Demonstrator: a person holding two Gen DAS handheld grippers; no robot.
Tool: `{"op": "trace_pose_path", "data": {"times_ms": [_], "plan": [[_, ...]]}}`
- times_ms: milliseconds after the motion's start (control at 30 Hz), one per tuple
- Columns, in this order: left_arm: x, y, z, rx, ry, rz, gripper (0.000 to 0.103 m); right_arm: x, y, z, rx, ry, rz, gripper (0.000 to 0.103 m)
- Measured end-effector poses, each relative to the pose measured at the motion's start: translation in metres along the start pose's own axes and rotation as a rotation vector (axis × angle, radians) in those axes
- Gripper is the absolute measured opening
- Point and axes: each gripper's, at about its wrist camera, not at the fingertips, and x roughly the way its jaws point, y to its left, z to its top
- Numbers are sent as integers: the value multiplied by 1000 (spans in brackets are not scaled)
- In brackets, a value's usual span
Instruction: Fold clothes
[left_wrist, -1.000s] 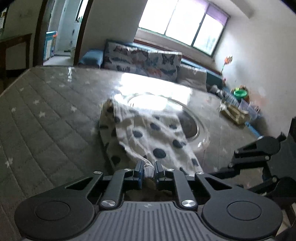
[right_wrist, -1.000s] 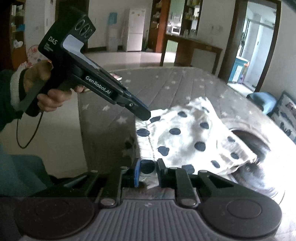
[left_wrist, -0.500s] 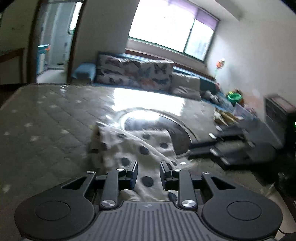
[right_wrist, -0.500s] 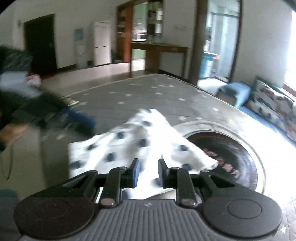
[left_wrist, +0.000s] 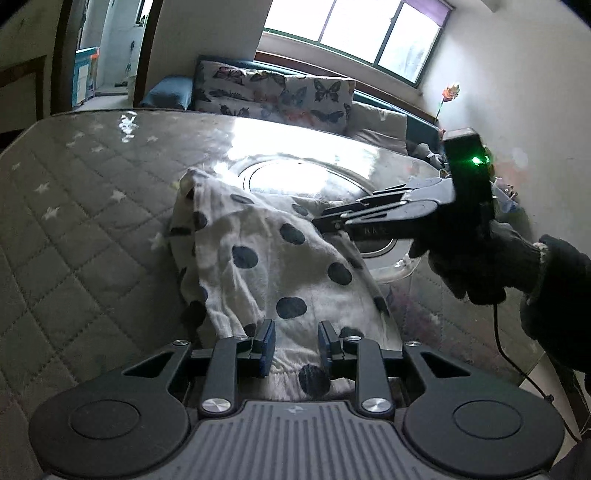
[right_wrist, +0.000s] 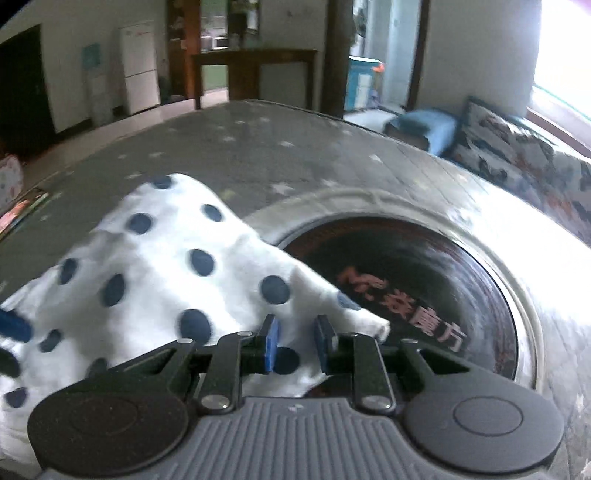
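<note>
White cotton-looking garment w/ dark polka dots (left_wrist: 273, 266) lies bunched on quilted star-print tabletop (left_wrist: 74, 229), 1 edge draped over rim of round glass turntable (left_wrist: 295, 177) in the middle. Looks soft, light, floppy; prob. no stiffness at all, so likely sags and drags if lifted by 1 point. Not fragile, not slippery on the quilted cover, maybe slides easier on the glass. Left tool (left_wrist: 293, 341) hovers low over near hem, jaws apart, cloth showing between them but not pinched. Right tool (right_wrist: 295, 341) also jaws apart, over the pointed corner (right_wrist: 369, 321) that reaches onto the dark turntable centre; view blurred, contact w/ fabric can't be told. Best hold, judging by lie: 2 corners or hem ends at once, 1 per tool, pinching a single layer edge, not the bunched middle. Thick rumpled folds on far left side (left_wrist: 184, 221) risk grabbing 2 layers.
</note>
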Motion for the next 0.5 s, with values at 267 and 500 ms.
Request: {"op": "trace_pose_path", "data": {"times_ms": [267, 500], "plan": [[-11, -8, 10, 25, -35, -6, 33, -27, -5, 16, 21, -66, 59, 25], [2, -13, 10, 36, -18, -21, 33, -29, 32, 21, -75, -40, 204, 25]]}}
